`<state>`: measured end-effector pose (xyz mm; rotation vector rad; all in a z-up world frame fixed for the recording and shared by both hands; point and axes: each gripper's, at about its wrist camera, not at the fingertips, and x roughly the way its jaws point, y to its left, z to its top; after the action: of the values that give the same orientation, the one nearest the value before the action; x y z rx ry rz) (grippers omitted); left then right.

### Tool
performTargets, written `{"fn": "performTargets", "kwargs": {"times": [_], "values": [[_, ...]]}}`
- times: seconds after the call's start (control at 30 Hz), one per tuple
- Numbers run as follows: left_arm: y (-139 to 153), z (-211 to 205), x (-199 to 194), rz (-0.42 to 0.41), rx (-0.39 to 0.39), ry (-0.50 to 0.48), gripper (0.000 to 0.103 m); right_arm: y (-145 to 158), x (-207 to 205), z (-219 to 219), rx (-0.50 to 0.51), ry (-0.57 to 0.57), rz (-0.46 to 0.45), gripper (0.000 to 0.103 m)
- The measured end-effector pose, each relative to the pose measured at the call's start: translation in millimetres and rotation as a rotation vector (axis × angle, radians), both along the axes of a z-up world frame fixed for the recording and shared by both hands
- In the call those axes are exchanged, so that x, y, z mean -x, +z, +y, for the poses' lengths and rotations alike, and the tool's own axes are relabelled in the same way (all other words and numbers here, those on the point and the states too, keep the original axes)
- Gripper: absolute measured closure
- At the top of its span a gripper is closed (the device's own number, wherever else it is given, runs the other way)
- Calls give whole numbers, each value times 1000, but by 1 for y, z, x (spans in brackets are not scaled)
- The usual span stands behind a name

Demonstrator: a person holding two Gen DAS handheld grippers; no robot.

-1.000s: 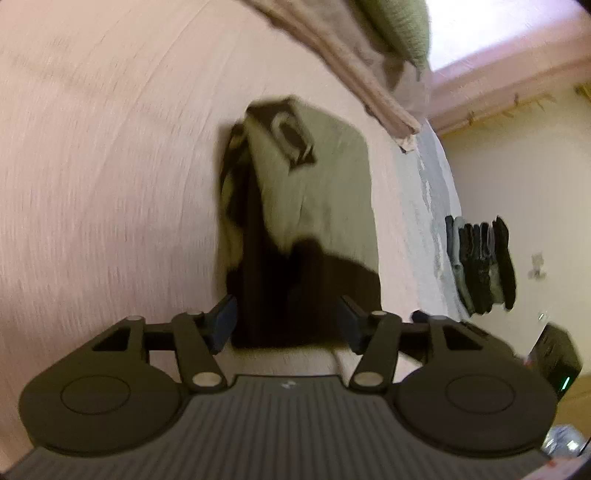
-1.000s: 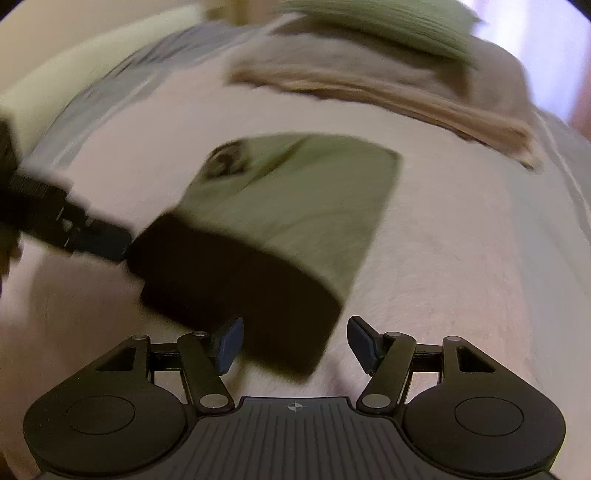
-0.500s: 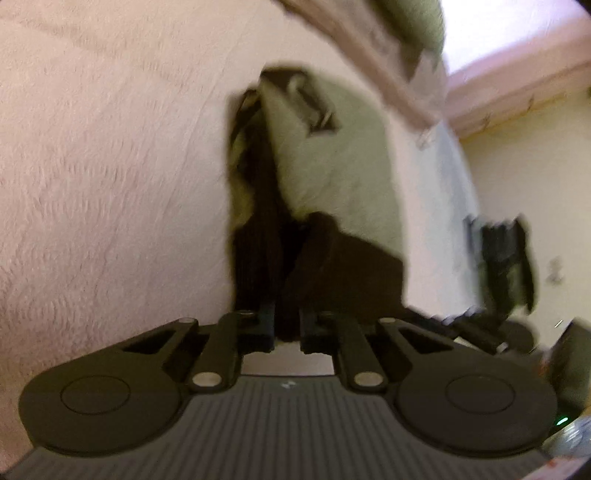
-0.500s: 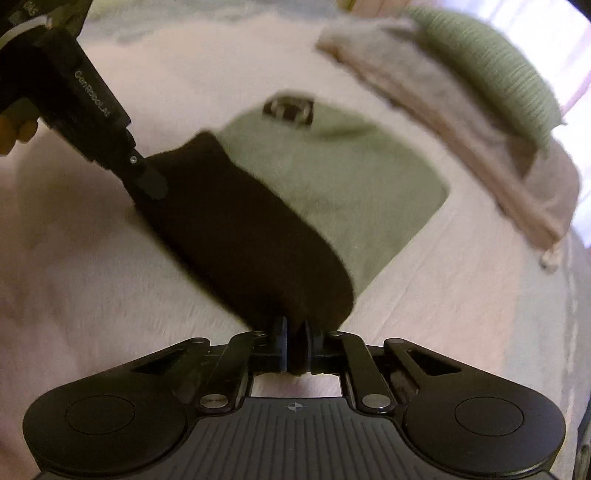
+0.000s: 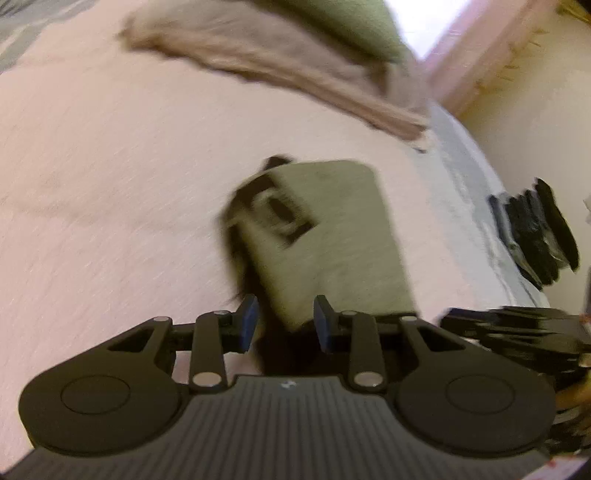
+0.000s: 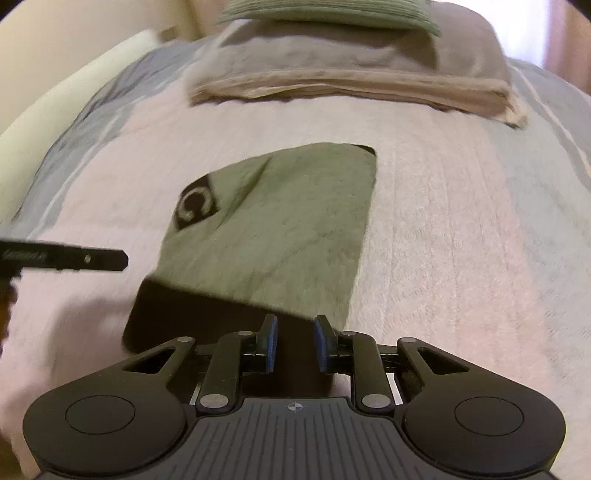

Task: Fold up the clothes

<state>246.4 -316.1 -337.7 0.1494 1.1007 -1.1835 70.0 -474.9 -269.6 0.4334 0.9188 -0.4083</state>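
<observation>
Left wrist view looks down across a bed (image 5: 110,166) covered in a pale pink textured spread, where a folded olive-green garment (image 5: 343,236) with a dark printed patch (image 5: 280,214) lies roughly in the middle, blurred by motion. The left tool (image 5: 284,323) sits just over the near edge of that garment, its 2 blue-padded fingers (image 5: 248,321) parted and opening, with the corner of the green cloth and a dark lower layer showing in the gap; the pads do not press on the fabric. Beyond the garment, a beige folded blanket (image 5: 295,74) lies across the head of the bed with a green pillow (image 5: 351,26) on top of it, and a row of dark items (image 5: 535,236) hangs near the wall at the right. At the right edge, part of the right tool (image 5: 517,332) shows as a dark blur. Right wrist view shows the same garment (image 6: 295,221) flat on the bed (image 6: 461,240), its dark patch (image 6: 195,206) bearing a pale ring-like mark toward the left. The right tool (image 6: 294,341) hovers at the near edge, over the dark shaded band of the cloth; its fingers (image 6: 271,343) are apart and opening, and the fabric between them is not clamped. The left tool (image 6: 66,258) reaches in from the left, just beside the garment's edge. The blanket (image 6: 351,77) and pillow (image 6: 328,14) lie at the far end.
</observation>
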Motion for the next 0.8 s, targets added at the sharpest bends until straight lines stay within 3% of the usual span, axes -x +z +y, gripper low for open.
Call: {"fn": "performTargets", "kwargs": {"times": [0.07,0.1,0.2,0.33,0.4,0.47,0.5,0.63,0.8], "values": [[-6,-22,13,-37,-21,-42,82,-17,-19,-11,-50,-56,-14,84],[-13,-33,20,-60,-59,-57,88,-26,-24,-15,-75,-78,10,84],[-37,-51,28,-74,-194,-31,89,-42,-40,-18,-105,-120,118,84],[-17,-57,39,-138,-241,-12,88,-21,-44,-15,-104,-121,125,84],[-4,-53,44,-140,-258,6,87,-9,-33,-13,-143,-135,102,78],[8,-48,51,-139,-283,34,86,1,-25,-12,-166,-147,77,52],[14,-48,55,-138,-300,49,84,6,-21,-10,-162,-147,72,49],[30,-34,73,-104,-346,103,74,21,-3,-4,-148,-128,72,46],[42,-17,94,-91,-369,170,70,31,18,0,-156,-88,80,46]]}}
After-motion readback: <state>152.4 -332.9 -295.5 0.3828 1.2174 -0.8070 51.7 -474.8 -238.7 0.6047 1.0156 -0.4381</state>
